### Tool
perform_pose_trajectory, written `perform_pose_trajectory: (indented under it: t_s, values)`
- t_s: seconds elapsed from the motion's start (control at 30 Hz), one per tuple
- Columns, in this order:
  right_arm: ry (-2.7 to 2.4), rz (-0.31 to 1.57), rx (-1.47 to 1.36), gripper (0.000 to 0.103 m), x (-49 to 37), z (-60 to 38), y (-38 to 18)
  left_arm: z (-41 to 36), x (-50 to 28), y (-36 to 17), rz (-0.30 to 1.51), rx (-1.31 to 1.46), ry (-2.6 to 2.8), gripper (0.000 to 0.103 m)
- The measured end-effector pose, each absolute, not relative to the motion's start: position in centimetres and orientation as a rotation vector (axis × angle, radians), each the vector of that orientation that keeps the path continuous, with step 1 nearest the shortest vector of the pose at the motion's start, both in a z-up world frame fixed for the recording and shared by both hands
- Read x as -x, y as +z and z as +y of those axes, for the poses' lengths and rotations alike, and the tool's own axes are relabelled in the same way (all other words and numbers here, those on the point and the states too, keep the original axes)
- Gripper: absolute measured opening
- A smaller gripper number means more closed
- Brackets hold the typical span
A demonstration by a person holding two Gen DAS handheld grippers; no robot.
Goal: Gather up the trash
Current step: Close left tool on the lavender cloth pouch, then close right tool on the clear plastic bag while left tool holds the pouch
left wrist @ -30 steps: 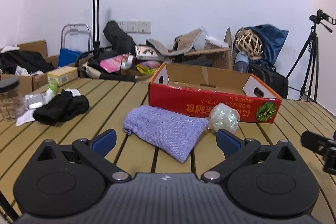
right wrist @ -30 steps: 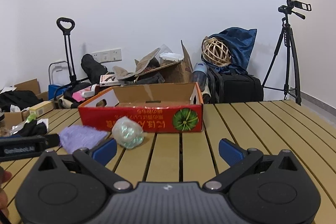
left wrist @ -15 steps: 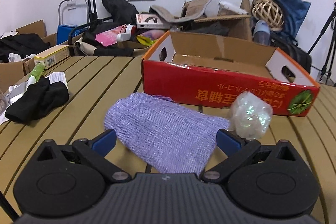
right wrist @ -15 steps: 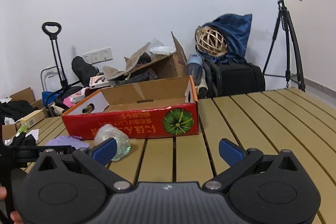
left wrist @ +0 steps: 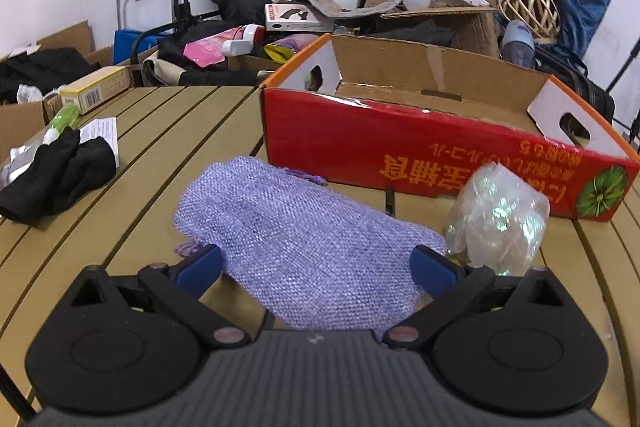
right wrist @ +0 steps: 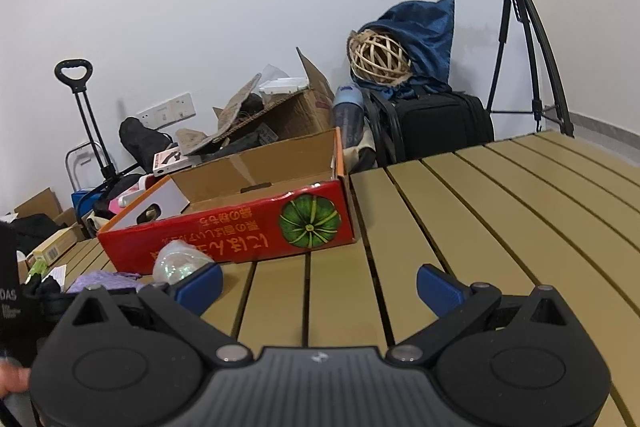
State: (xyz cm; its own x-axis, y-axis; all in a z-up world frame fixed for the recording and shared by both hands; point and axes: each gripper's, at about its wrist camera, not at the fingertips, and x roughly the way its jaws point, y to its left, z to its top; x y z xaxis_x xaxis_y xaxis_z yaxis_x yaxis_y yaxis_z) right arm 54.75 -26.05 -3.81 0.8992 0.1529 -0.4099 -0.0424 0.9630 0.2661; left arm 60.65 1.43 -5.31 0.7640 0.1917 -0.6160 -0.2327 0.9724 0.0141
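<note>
My left tool (left wrist: pixel 316 261) stands wide, its jaws having just begun to close a little, with the lilac woven fabric pouch (left wrist: pixel 296 239) lying between the blue fingertips (left wrist: pixel 198 265); whether they touch the cloth I cannot tell. The pouch rests flat on the tan slatted worktop (left wrist: pixel 168 155), just in front of the open red cardboard box with a green pumpkin print (left wrist: pixel 420 155). A crumpled ball of clear iridescent plastic film (left wrist: pixel 498 219) sits just beside the pouch's right end, near the box's front wall. A bundle of black cloth (left wrist: pixel 60 179) lies well apart to the left. My right tool (right wrist: pixel 320 285) is spread wide over bare slats with nothing between its fingers; the plastic ball (right wrist: pixel 178 261) shows beyond its left finger.
</note>
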Motion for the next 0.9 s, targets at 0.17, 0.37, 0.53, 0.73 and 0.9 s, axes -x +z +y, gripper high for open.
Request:
perform_pose_trajectory:
  t_s: [0.17,0.37,0.53,0.73,0.9]
  values:
    - [0.096,0.468,-0.277,0.103,-55.2,-26.3,-4.4,0.7,-60.3,-5.3,0.656,0.014,0.216,0.074]
    - [0.089,0.485,-0.289,0.103,-55.5,-26.3,-4.7,0.9,-59.4,-5.3,0.645,0.007,0.190,0.035]
    - [0.091,0.492,-0.281,0.103,-55.6,-26.0,-4.8,1.2,-58.8,-4.9,0.621,0.018,0.195,0.026]
    - [0.104,0.502,-0.263,0.103,-55.6,-25.3,-4.8,0.9,-57.1,-4.2,0.568,-0.011,0.172,0.024]
    - [0.116,0.508,-0.221,0.103,-55.2,-23.9,-4.5,1.2,-55.2,-3.2,0.511,-0.022,0.145,0.024]
